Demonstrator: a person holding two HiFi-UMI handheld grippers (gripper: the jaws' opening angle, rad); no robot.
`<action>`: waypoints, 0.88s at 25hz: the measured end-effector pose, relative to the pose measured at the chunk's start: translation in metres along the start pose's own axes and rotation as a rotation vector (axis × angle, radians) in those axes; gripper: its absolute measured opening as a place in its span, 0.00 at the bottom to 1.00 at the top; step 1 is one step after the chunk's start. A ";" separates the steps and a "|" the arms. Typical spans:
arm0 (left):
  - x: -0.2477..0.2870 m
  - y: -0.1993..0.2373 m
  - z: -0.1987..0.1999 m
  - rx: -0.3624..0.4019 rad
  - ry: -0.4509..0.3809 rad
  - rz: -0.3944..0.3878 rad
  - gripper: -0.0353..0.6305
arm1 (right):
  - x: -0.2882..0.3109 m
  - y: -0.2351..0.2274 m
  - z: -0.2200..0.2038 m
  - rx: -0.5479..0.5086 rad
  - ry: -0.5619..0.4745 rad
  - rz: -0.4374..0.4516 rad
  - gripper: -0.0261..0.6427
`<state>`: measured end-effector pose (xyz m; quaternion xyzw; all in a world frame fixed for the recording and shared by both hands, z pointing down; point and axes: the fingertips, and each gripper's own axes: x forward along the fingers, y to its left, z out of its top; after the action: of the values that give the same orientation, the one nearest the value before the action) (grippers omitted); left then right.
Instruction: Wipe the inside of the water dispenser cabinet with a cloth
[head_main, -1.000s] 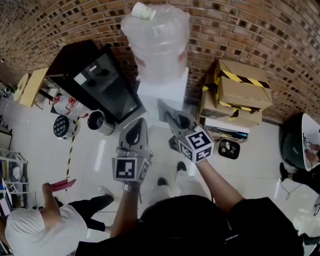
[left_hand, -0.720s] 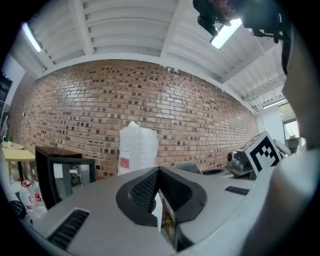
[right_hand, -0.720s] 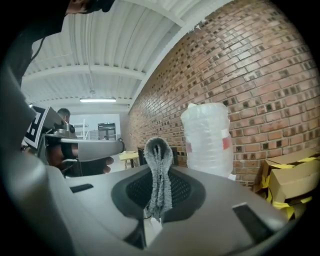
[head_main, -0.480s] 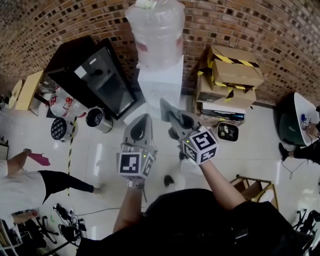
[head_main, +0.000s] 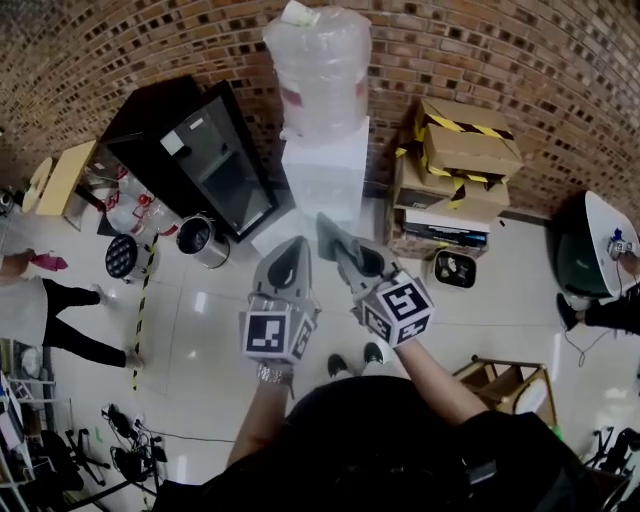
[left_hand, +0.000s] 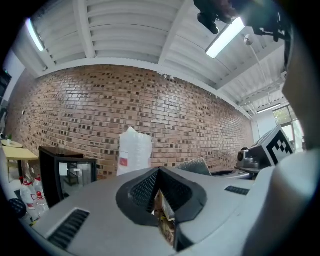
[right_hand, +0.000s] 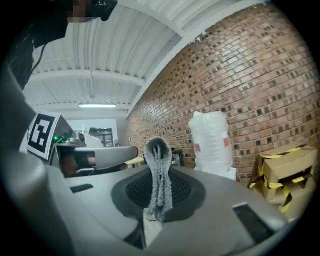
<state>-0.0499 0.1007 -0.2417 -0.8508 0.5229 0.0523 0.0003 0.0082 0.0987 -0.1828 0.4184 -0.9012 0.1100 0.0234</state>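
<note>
The white water dispenser (head_main: 323, 178) stands against the brick wall with a clear bottle (head_main: 320, 70) on top; its cabinet door faces me and looks closed. My right gripper (head_main: 328, 228) is held in front of it, shut on a grey cloth (right_hand: 159, 175) that sticks up in a fold between the jaws. My left gripper (head_main: 297, 245) is beside it, jaws together with nothing in them. The bottle also shows in the left gripper view (left_hand: 134, 151) and the right gripper view (right_hand: 212, 140), some way off.
A black glass-door cabinet (head_main: 205, 165) stands left of the dispenser, with a metal pot (head_main: 194, 238) on the floor by it. Cardboard boxes (head_main: 462, 150) are stacked on the right. A wooden stool (head_main: 505, 385) is near my right; a person (head_main: 45, 305) stands at far left.
The person on the left has walked off toward the left edge. Both grippers stay side by side in front of the dispenser, the cloth still held in the right one.
</note>
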 end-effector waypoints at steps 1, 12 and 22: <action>-0.001 -0.001 0.000 0.004 0.001 0.005 0.06 | 0.000 -0.001 -0.003 0.004 0.001 -0.003 0.08; 0.006 -0.022 -0.002 0.031 0.013 0.000 0.06 | -0.010 -0.028 -0.005 0.033 0.019 -0.080 0.08; 0.011 -0.037 -0.007 0.050 0.021 0.005 0.06 | -0.018 -0.033 -0.017 0.060 0.054 -0.049 0.08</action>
<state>-0.0114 0.1074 -0.2379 -0.8498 0.5259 0.0304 0.0162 0.0440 0.0949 -0.1629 0.4379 -0.8860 0.1476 0.0380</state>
